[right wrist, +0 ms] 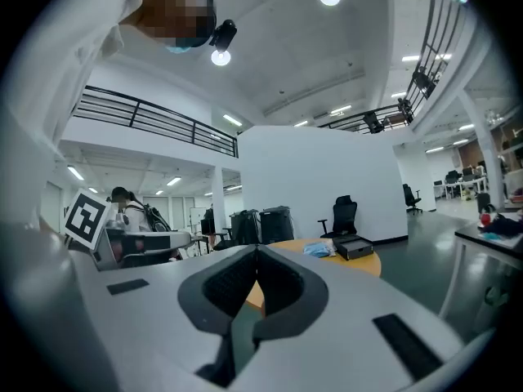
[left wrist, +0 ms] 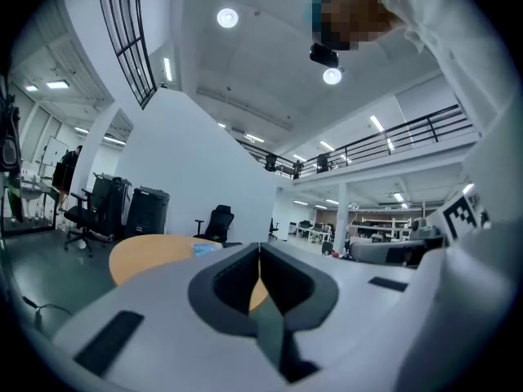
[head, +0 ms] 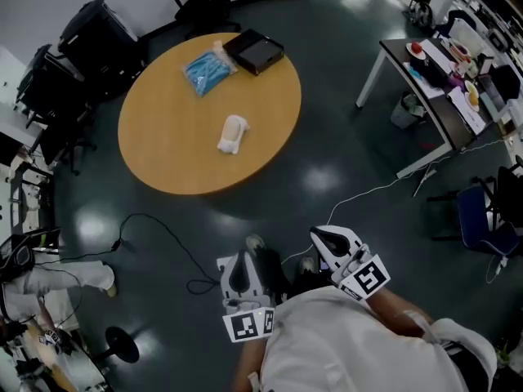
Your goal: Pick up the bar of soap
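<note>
The bar of soap (head: pixel 232 134), a pale oblong lump, lies near the middle of a round wooden table (head: pixel 155 149). Both grippers are held close to the person's body, well short of the table and above the dark floor. My left gripper (head: pixel 243 258) has its jaws together with nothing between them; its own view shows the left gripper (left wrist: pixel 260 250) pointing level at the table (left wrist: pixel 143 253). My right gripper (head: pixel 317 235) is likewise shut and empty, and the right gripper (right wrist: pixel 257 251) faces the table (right wrist: pixel 364 263). The soap is hidden in both gripper views.
A blue packet (head: pixel 206 70) and a black box (head: pixel 254 51) sit at the table's far edge. Black office chairs (head: pixel 90 35) crowd the far left. A desk with clutter (head: pixel 441 80) stands at right. A black cable (head: pixel 155 235) loops across the floor before the table.
</note>
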The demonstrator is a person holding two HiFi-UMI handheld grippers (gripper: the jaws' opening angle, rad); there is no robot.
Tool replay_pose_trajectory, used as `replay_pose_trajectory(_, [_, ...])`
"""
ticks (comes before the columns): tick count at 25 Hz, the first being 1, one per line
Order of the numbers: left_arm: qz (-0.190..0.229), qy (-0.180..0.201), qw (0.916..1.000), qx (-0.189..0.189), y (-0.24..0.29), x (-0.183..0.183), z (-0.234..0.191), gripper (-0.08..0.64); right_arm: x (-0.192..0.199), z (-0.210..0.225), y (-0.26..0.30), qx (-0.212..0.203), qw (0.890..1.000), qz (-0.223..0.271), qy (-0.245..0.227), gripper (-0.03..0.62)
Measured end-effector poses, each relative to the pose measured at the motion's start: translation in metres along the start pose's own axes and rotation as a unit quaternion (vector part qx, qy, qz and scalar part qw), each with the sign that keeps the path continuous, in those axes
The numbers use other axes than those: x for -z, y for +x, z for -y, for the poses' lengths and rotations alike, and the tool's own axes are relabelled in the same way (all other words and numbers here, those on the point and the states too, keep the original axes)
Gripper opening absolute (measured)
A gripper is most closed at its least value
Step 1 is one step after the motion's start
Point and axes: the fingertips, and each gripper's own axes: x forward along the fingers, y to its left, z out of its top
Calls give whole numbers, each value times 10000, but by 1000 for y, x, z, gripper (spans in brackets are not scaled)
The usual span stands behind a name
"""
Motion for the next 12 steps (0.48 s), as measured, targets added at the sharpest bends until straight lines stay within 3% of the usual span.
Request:
replay_pose_trajectory(6, [81, 231, 9997, 53, 81, 1, -48, 8, 0, 33, 82, 41, 9998, -43, -191, 14])
replay_pose_trajectory(9, [54, 484, 9987, 175, 134, -14, -79, 6, -13, 53, 139, 55, 9995, 67, -318, 15])
replay_pose_trajectory(12, [75, 449, 9985, 307, 177, -33, -119, 6, -19, 59, 196, -129, 9977, -40, -669, 15])
